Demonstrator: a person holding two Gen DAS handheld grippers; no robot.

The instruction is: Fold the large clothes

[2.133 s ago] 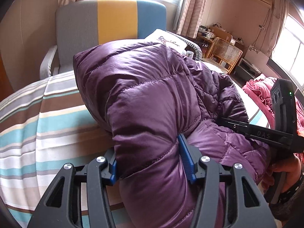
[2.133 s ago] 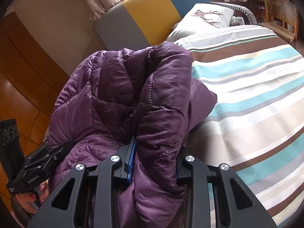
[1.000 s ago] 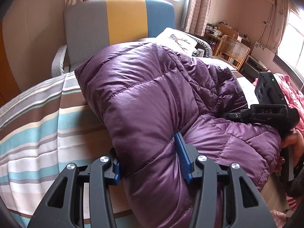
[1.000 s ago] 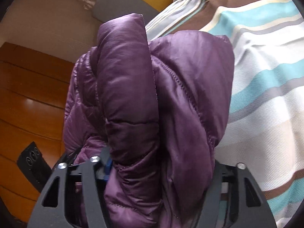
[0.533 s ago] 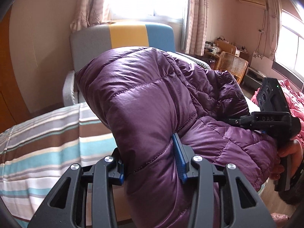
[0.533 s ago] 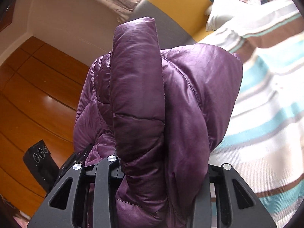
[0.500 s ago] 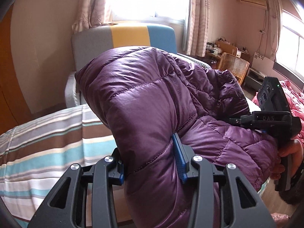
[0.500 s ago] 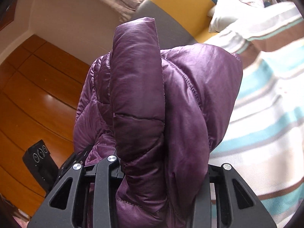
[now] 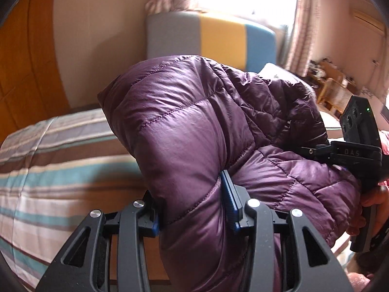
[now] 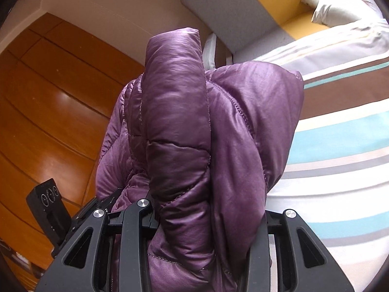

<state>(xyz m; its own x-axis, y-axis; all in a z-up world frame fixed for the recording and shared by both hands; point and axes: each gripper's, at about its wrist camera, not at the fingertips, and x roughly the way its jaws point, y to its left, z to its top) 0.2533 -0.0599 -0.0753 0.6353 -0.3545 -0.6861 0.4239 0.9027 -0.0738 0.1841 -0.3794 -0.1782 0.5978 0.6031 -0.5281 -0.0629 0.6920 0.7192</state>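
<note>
A purple quilted down jacket (image 9: 184,131) hangs bunched between both grippers, lifted above the striped bed. My left gripper (image 9: 192,209) is shut on a thick fold of it, the blue pads pressed into the padding. The right gripper (image 10: 206,219) is shut on another bulky fold of the jacket (image 10: 194,126), and the fabric hides its pads. In the left wrist view the right gripper (image 9: 345,150) shows at the far right, with a person's hand (image 9: 374,199) on its handle. The left gripper's body (image 10: 48,204) shows at the lower left of the right wrist view.
The bed's cover (image 9: 48,170) has brown, teal and white stripes. A grey, yellow and blue headboard (image 9: 218,39) stands behind it, with a white pillow (image 10: 340,2) against it. A wooden wardrobe (image 10: 48,97) fills the left side. A wicker chair (image 9: 333,90) stands far right.
Both grippers have swung sideways toward the wardrobe with the jacket still held. The headboard has slid right in the left wrist view. The right jaws stand a little narrower than a second ago.
</note>
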